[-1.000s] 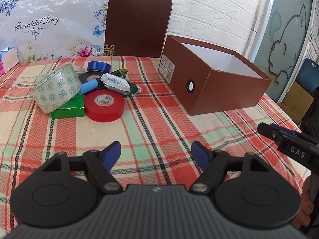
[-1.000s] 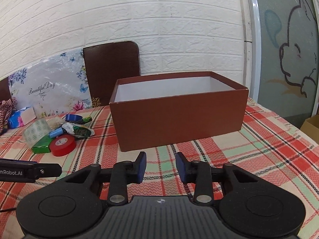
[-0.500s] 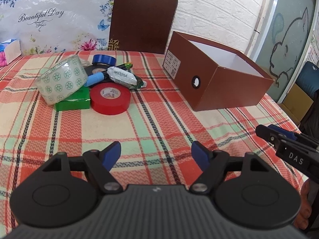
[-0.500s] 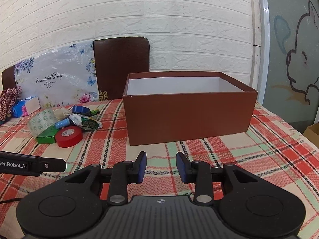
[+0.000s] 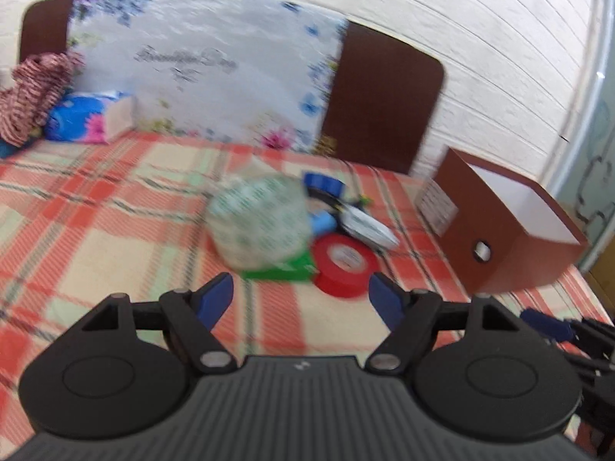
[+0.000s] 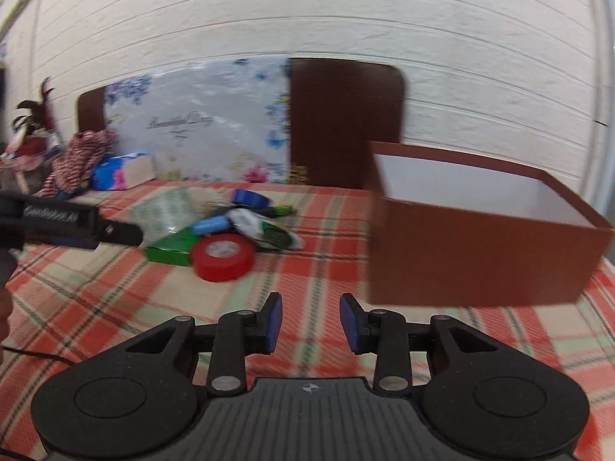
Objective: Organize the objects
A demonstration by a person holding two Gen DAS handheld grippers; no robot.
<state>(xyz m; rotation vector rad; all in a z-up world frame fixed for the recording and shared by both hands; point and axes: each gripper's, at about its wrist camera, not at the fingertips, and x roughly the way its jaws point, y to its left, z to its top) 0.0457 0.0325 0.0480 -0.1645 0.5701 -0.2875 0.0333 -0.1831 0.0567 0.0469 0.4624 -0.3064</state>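
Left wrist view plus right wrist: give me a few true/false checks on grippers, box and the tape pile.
1. The left gripper is open and holds nothing. True.
2. The open brown cardboard box already holds the red tape roll. False: the red tape roll lies on the plaid tablecloth, outside the box.
3. The patterned clear tape roll sits on the flat green box. True.
4. The right gripper grips the blue tape roll. False: its jaws are apart and empty; the blue tape roll lies in the pile.

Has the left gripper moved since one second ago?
Yes. The left gripper has swung left, toward the red tape; the brown box now sits far right.
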